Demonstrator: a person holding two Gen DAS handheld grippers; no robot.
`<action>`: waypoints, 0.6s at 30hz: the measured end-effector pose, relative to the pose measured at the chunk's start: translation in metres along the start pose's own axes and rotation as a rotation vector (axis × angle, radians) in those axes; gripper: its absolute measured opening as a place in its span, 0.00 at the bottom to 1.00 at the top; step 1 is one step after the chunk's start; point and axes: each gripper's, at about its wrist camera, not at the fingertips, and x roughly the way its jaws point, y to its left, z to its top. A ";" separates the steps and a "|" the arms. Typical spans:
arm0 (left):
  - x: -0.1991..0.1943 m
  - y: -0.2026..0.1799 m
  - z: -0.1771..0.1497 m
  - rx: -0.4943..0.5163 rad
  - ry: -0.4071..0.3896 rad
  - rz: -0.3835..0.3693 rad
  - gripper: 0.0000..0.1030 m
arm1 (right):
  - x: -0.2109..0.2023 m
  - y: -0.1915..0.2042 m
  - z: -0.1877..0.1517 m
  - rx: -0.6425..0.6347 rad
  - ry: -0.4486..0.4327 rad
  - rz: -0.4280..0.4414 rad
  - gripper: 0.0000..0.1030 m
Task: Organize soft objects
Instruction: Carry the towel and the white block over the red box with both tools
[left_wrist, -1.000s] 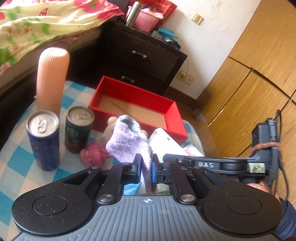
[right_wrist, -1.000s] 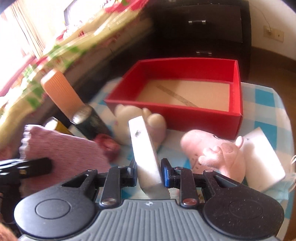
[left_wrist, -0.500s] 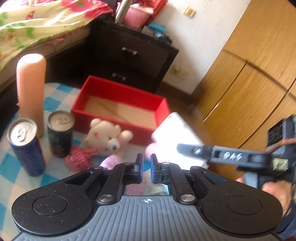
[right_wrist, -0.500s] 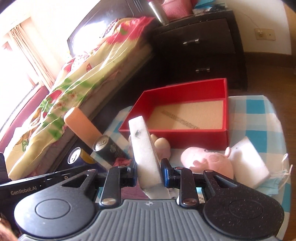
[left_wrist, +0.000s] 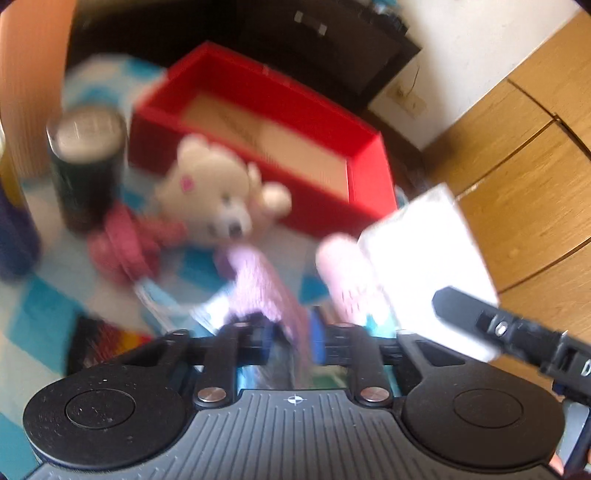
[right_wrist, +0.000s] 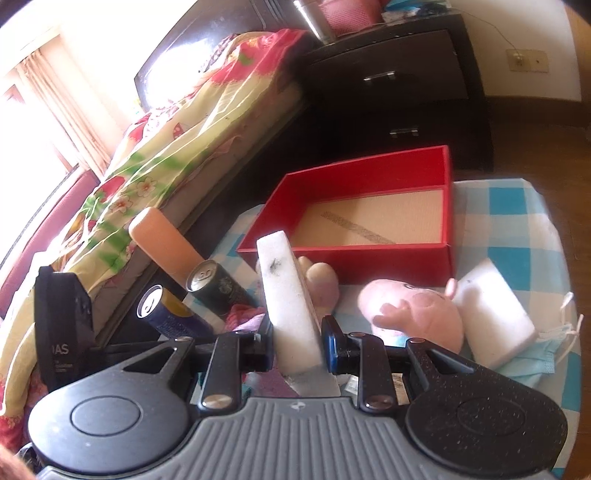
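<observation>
Blur is smearing the whole left wrist view, while the right wrist view is showing the same tabletop (right_wrist: 498, 206) sharply. From the left, the left gripper (left_wrist: 291, 334) is closing its fingers on a lilac knitted sock (left_wrist: 258, 284) that is trailing forward onto the checked cloth; past it a white teddy bear (left_wrist: 218, 195) is lying just in front of the red box (left_wrist: 369, 192), with a crumpled pink sock (left_wrist: 125, 243) beside a dark can (left_wrist: 86, 166). That bear's face is showing only here; from the right it is mostly hidden behind the held sponge.

From the right, the right gripper (right_wrist: 297, 341) is pinching a white sponge (right_wrist: 288, 295) on edge, fingers pressed against both its faces. This view is also revealing what the left one is not: a pink pig plush (right_wrist: 413, 314) lying near the box's front wall, a second white sponge (right_wrist: 495, 317) touching it, a blue face mask (right_wrist: 532, 358) at the cloth's edge, and a second can (right_wrist: 166, 314) beside a tall peach cylinder (right_wrist: 162, 243). The box is holding no soft item.

In the left view the held sponge (left_wrist: 424, 258) is appearing as an overexposed white block, and a striped object at the lower left is too blurred to identify.
</observation>
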 end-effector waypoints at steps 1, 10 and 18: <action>0.010 0.001 -0.002 -0.011 0.047 -0.008 0.06 | -0.001 -0.002 0.000 0.006 -0.002 -0.003 0.04; -0.006 -0.029 0.011 0.104 -0.058 0.162 0.78 | -0.017 -0.009 0.001 0.041 -0.032 0.014 0.04; 0.047 -0.033 0.019 0.263 0.041 0.421 0.77 | -0.024 -0.017 0.000 0.059 -0.042 0.016 0.05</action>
